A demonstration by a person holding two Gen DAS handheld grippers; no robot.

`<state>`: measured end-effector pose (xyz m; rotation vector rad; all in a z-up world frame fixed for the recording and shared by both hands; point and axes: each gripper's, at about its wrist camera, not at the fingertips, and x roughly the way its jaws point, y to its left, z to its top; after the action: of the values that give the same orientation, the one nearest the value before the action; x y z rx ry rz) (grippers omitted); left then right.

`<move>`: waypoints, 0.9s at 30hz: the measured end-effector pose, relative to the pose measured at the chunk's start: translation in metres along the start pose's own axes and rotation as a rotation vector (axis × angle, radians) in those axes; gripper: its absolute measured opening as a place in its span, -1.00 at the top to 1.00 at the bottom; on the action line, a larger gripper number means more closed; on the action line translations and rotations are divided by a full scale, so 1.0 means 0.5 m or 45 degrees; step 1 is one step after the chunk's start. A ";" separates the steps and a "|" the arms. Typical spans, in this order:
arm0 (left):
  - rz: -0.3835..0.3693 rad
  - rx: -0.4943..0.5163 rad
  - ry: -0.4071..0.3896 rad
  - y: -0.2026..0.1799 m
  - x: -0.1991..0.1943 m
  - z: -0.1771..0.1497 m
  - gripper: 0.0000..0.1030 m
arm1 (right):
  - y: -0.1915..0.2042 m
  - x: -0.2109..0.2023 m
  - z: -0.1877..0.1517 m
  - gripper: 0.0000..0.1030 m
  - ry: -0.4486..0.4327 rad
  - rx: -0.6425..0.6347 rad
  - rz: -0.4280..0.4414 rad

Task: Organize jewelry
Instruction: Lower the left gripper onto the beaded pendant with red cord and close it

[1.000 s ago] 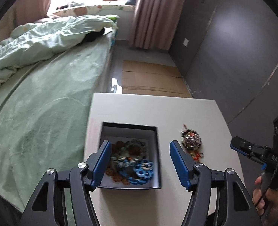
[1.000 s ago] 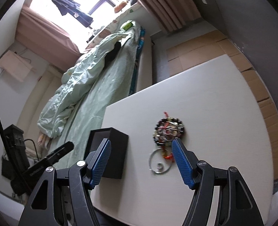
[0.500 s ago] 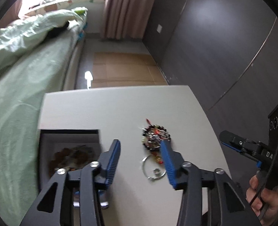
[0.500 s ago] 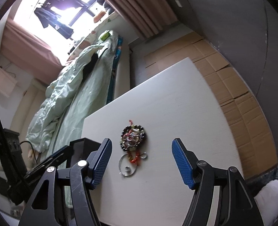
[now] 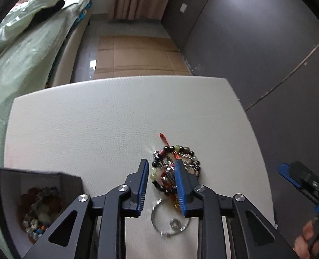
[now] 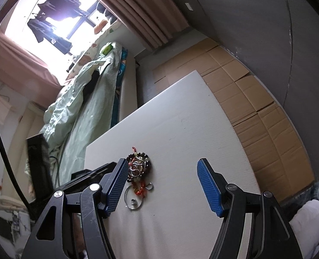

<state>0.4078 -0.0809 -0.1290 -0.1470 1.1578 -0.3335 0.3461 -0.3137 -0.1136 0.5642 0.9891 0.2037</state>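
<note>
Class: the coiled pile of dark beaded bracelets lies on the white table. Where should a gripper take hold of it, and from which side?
Grip the coiled pile of dark beaded bracelets across its bunched middle, from above. It lies flat and loose, so an edge grasp would probably catch few strands; the thin silver ring beside it stays out.

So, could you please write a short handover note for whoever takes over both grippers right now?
Left gripper: over the bead pile on the white table, jaws just been closing around part of it; pads do not yet look pressed on, nothing lifted.
Right gripper: open and empty, off to the right above the table.
Things: black box at the table's left edge already holds several bead bracelets. A metal ring lies just in front of the pile.
Done: some jewelry is boxed.
Left: grip the pile, carry it to the box, then probably the ring.
</note>
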 end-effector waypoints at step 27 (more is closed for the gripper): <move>-0.038 0.006 0.050 0.001 0.046 -0.010 0.65 | 0.045 0.074 -0.008 -0.31 0.115 -0.056 0.022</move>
<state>0.4117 -0.0879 -0.1514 -0.1544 1.1946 -0.3669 0.3649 -0.2784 -0.1301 0.5274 1.0655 0.2673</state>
